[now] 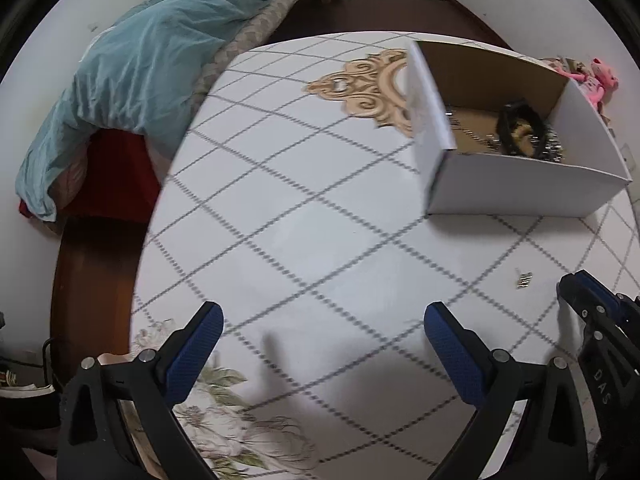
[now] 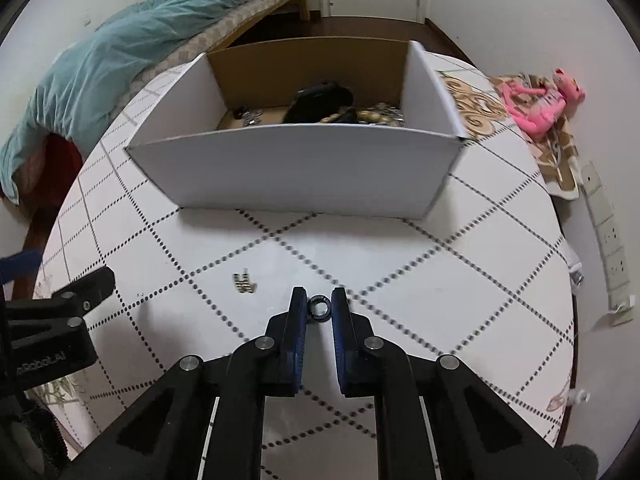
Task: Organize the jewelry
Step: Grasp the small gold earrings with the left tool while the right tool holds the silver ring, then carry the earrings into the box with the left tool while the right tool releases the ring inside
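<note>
box [image 2: 296,168]: 1 | ring [image 2: 319,307]: 1 | small metal piece [image 2: 244,282]: 1 | plush toy [image 2: 540,100]: 1

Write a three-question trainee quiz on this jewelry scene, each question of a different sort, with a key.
1. True or false: the left gripper has a piece of jewelry between its fingers.
2. Multiple choice: what lies between the pads of the right gripper? A) a dark ring B) a pink toy C) a bracelet
3. Fill in: the small silver piece lies on the table, outside the white ____.

Key
1. False: its jaws stand wide apart over bare tablecloth.
2. A: the jaws are closed about the ring.
3. box; it already holds dark and gold-coloured jewelry.
</note>
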Motion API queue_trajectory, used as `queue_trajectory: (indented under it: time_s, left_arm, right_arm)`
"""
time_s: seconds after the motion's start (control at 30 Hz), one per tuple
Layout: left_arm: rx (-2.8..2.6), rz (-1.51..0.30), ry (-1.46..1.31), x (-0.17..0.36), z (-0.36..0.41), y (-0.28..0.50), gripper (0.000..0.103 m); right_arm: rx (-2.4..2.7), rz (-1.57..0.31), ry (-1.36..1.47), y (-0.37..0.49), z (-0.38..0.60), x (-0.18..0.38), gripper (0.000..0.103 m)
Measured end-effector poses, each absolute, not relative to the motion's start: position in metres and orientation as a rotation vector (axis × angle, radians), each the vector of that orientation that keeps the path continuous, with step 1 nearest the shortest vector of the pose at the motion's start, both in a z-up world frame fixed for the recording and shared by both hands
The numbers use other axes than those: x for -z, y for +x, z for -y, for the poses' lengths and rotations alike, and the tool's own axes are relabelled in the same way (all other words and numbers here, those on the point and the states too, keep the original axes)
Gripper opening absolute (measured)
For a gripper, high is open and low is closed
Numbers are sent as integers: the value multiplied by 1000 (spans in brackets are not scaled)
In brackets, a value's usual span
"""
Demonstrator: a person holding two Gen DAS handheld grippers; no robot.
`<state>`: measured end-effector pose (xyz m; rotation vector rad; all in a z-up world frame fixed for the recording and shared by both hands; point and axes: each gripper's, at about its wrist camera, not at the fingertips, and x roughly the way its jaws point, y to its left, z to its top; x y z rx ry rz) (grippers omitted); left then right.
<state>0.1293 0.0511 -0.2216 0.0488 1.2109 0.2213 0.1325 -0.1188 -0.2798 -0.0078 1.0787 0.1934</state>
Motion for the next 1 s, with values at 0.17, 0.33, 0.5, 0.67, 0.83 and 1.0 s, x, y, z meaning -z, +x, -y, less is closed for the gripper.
queue_trajectory:
  time_s: [0.17,0.33,0.5,0.67,0.83,1.0]
  left_arm:
    - [-142,-1218,55,226,-15,137,103]
    - [-50,-1221,-1,229,16,144,102]
    - [15,-1234,-30,237,34,148,66]
    - [39,-1209,-26,240,42,148,23]
    - [64,-1193,-42,239,39,153,6]
    - [81,-1176,-53,233,38,150,6]
  right_arm:
    - [-130,-1056,58,130,156,265,13]
    - [-59,-1054,78,129,184,265,13]
    - [-29,-1068,103,129,201,270,13]
    - [-27,-1067,111,128,203,273,13]
    - [-25,-1067,112,127,202,274,13]
    - [-27,-1048,119,127,203,267,13]
